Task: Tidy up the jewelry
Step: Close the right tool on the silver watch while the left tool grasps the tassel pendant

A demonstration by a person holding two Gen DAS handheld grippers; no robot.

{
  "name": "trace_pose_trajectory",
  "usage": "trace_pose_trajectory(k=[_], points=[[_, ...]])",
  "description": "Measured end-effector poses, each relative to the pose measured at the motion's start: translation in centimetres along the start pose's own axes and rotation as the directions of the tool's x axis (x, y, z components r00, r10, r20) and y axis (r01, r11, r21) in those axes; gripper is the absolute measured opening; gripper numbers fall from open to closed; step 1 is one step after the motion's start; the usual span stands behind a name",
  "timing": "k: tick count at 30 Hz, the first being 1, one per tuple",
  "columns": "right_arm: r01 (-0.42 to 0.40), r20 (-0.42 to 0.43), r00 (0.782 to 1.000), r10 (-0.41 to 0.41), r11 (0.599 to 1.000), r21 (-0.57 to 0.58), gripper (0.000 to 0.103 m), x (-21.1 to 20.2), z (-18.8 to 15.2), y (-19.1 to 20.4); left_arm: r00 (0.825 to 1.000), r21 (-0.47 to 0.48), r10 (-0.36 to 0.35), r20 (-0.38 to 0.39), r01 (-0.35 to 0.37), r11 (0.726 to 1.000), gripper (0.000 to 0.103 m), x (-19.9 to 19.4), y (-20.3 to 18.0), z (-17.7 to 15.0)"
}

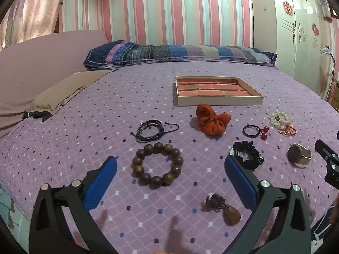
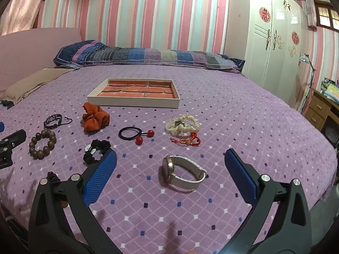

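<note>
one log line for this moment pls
left gripper: open, over wooden bead bracelet | right gripper: open, over watch | tray: empty | nothing held

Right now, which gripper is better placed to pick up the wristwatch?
Right. The right gripper is open with the wristwatch lying between its fingers. The left gripper is open around the wooden bead bracelet, with the watch off to its right.

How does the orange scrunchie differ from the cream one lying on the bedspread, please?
The orange scrunchie is bunched into a tall, puffy heap, while the cream scrunchie lies flatter as an open ring. The orange one sits alone near the tray's left corner; the cream one touches a red cord bracelet. Both are fabric, outside the tray.
</note>
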State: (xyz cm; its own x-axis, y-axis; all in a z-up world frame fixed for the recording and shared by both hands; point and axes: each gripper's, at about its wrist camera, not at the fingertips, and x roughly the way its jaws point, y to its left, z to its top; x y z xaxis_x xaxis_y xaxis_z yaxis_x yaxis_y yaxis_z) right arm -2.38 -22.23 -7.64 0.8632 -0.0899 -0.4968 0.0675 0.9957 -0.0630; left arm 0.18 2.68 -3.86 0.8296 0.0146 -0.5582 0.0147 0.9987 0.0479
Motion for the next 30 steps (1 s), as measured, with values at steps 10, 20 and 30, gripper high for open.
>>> trace_pose_trajectory(k=[10,20,30], points=[[0.095,0.060,0.994,-0.092,0.994,-0.055,0.099,0.0,-0.8,1.5,0.999,0.000,-0.031,0.008,0.031,1.000,0.099,0.5,0.6,-0.8],[0.075,-0.012,0.997,-0.076,0.992,-0.101,0.099,2.4,-1.5,1.4,0.993,-0.007,-0.101,-0.052,0.101,0.995,0.099,1.6,-0.6,-1.6],[-0.003,-0.112,0.994,-0.006,0.997,-0.077,0.073,5.5,-2.0,-0.4,0.980,-0.019,-0.149,-0.130,0.148,0.989,0.099,3.2,-1.8,-2.8]])
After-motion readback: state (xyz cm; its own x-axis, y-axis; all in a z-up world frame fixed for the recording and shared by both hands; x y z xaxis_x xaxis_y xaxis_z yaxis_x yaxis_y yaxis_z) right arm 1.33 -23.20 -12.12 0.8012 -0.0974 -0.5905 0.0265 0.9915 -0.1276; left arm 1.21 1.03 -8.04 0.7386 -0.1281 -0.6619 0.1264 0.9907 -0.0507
